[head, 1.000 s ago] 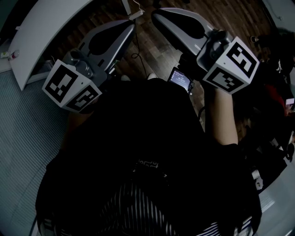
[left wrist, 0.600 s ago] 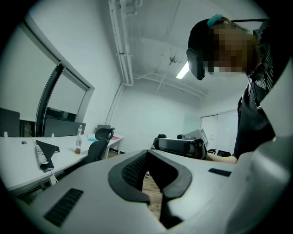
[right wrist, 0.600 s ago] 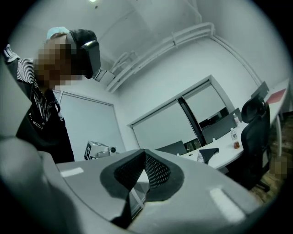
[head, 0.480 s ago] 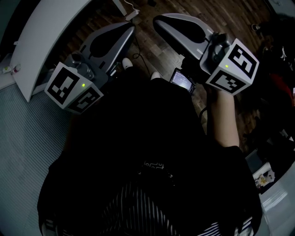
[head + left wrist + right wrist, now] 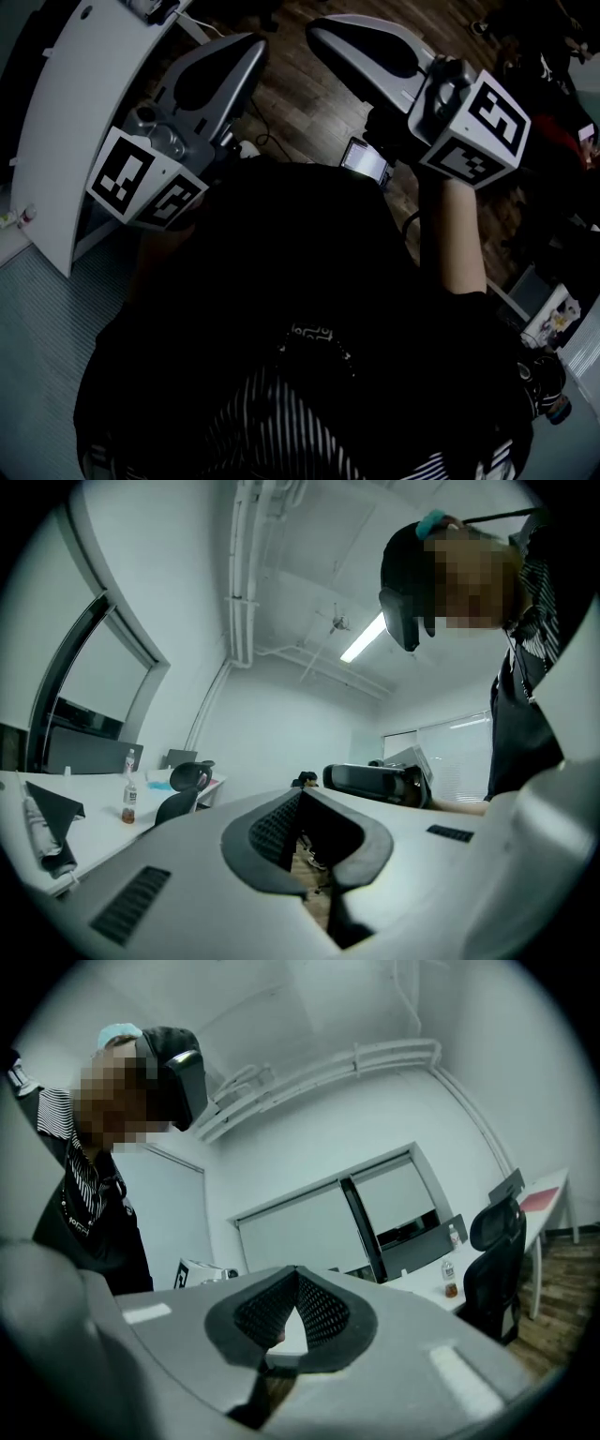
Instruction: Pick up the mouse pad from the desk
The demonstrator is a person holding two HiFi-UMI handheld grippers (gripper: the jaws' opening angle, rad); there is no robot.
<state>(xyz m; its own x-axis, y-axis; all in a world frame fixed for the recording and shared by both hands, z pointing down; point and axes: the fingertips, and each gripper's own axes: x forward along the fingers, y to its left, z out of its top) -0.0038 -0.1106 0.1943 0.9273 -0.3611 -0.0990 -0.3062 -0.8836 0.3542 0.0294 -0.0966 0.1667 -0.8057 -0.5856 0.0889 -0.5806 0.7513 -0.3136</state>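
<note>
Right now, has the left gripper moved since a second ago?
Yes: the left gripper went forward along the white desk, its cube now well past the desk's near corner.

The shells of the left gripper and the right gripper are moulded in smooth grey plastic with a dull sheen. Their pads are formed of black, matt, rubber-like material, finely ribbed and dimpled. The marker cube is faced with matt black-and-white print. The floor is laid in dark wood planks with visible grain. The desk is finished smooth and white. The person's top is made of dark matt cloth, and a small screen is glazed glossy.
</note>
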